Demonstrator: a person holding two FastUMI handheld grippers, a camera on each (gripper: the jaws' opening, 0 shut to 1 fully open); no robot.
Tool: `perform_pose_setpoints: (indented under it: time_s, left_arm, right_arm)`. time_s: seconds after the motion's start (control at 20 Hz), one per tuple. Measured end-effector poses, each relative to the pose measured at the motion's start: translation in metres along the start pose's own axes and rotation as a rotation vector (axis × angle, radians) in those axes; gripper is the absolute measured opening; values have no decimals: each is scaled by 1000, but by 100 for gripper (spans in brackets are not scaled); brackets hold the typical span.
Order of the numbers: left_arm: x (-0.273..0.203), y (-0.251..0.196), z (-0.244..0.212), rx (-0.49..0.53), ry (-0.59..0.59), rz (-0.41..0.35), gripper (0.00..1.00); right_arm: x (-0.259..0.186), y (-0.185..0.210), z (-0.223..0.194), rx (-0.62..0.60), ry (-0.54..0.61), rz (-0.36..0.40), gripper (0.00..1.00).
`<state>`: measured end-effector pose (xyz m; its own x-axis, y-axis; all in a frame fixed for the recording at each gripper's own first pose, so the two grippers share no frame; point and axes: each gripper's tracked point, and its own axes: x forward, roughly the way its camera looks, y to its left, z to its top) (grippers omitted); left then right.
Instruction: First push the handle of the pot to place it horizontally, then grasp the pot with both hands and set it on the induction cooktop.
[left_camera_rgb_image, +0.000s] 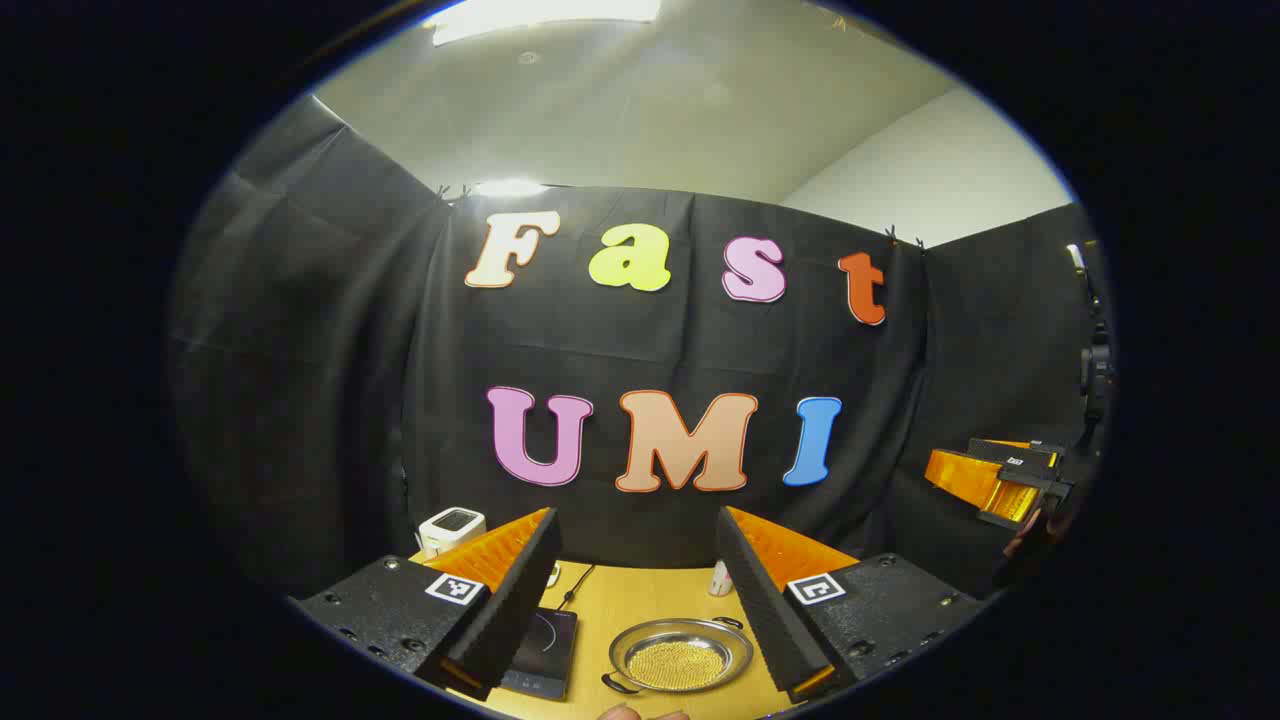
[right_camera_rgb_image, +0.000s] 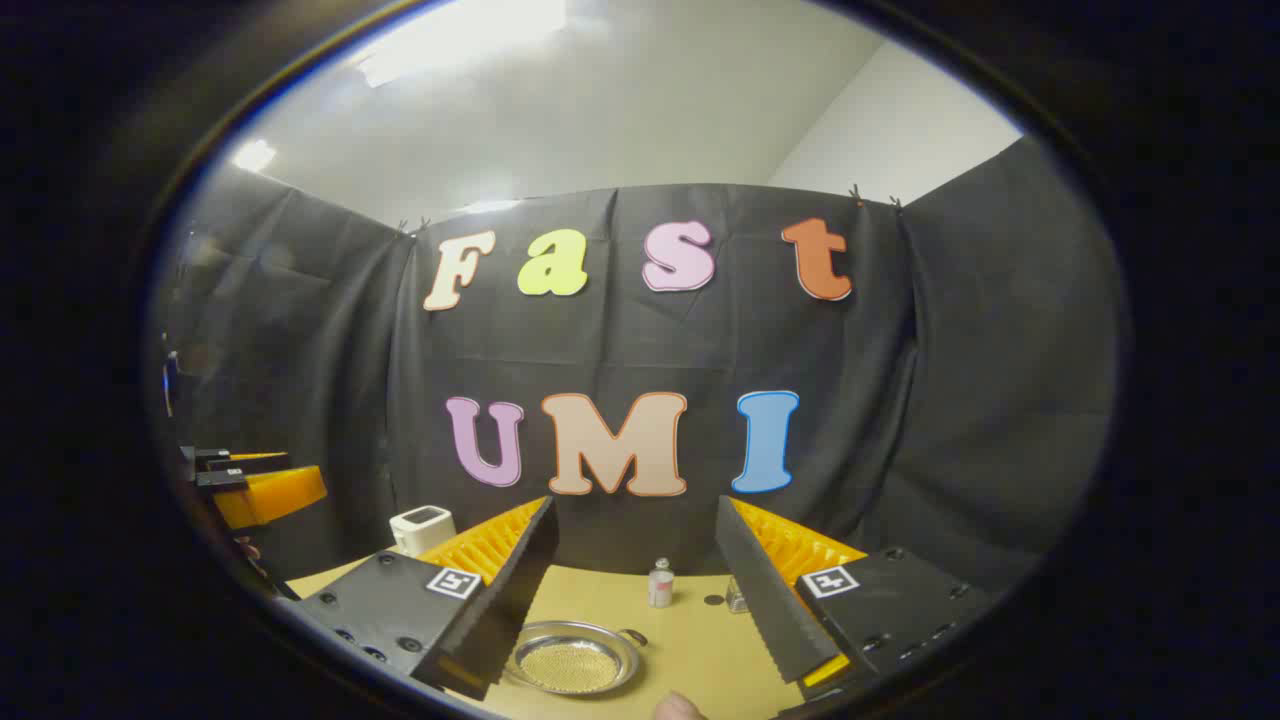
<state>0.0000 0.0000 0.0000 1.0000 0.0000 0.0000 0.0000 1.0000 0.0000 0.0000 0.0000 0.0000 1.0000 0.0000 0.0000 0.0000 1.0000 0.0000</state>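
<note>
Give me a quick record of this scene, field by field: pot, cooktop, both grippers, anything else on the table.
pot: metal pot on the wooden table, golden beads inside, not gripped
cooktop: dark cooktop beside the pot, nothing on it
left gripper: open, above the table
right gripper: open, above the table
other items: white device at the wall, small bottle behind the pot
task stage: pot not yet on cooktop

A wooden desk carries a metal pot beside a black induction cooktop. A white box and small bottle stand near the back.
</note>
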Motion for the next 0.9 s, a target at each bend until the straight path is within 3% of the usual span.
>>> perform_pose_setpoints:
  time_s: [0.2,0.25,0.35,0.6,0.75,0.8,0.85,0.9]
  left_arm:
    - [0,1,0,0,2,-18,94]
    - [0,1,-1,-2,3,-27,91]
    - [-1,0,-3,-10,6,-47,94]
    - [2,-6,-6,-21,4,-112,92]
    - [10,-3,-10,-62,10,-108,94]
    - [12,-1,-10,-71,11,-97,91]
    - [14,-1,-11,-75,13,-90,95]
    - [15,-1,-13,-70,19,-83,91]
  right_arm:
    - [-3,3,0,2,-4,-20,100]
    - [-4,3,0,3,-6,-31,100]
    - [-10,1,-4,6,-5,-55,100]
    - [-32,-7,-10,-24,8,-123,100]
    - [-29,-9,-14,-67,36,-127,100]
    - [-27,-7,-13,-69,35,-120,100]
    - [-25,-5,-12,-67,27,-106,99]
    - [-21,-6,-12,-69,16,-96,99]
